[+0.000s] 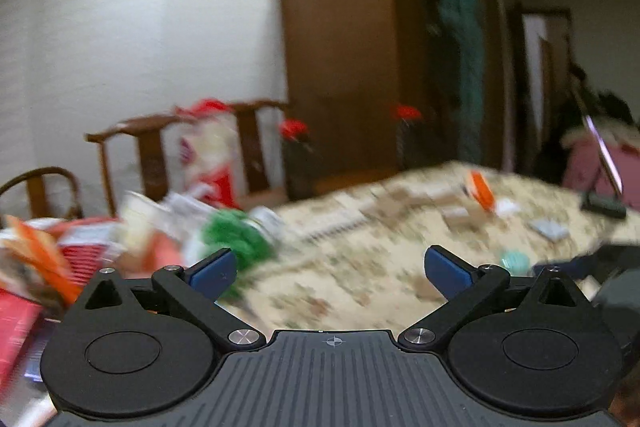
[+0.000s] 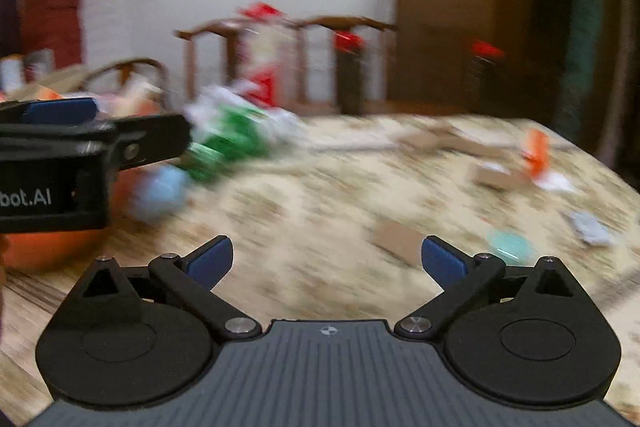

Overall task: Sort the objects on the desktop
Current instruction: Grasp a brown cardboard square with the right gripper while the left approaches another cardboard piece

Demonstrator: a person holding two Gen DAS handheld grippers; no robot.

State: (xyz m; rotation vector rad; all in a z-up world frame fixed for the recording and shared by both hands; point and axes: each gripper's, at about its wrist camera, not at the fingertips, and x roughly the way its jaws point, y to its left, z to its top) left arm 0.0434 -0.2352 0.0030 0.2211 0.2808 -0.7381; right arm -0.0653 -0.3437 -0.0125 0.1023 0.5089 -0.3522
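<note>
Both my claws, left gripper [image 1: 328,269] and right gripper [image 2: 326,261], gape wide over the table [image 2: 320,211] holding nothing; green packet [image 1: 240,239] ahead (everything's blurry).

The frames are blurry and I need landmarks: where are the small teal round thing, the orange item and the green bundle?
teal round thing [image 2: 509,246], right wrist view, its centre
orange item [image 2: 536,151], right wrist view, its middle
green bundle [image 1: 236,241], left wrist view, its middle

Beige floral-patterned tablecloth [image 2: 320,187], green packet [image 2: 224,143], orange box [image 2: 536,151]
</note>
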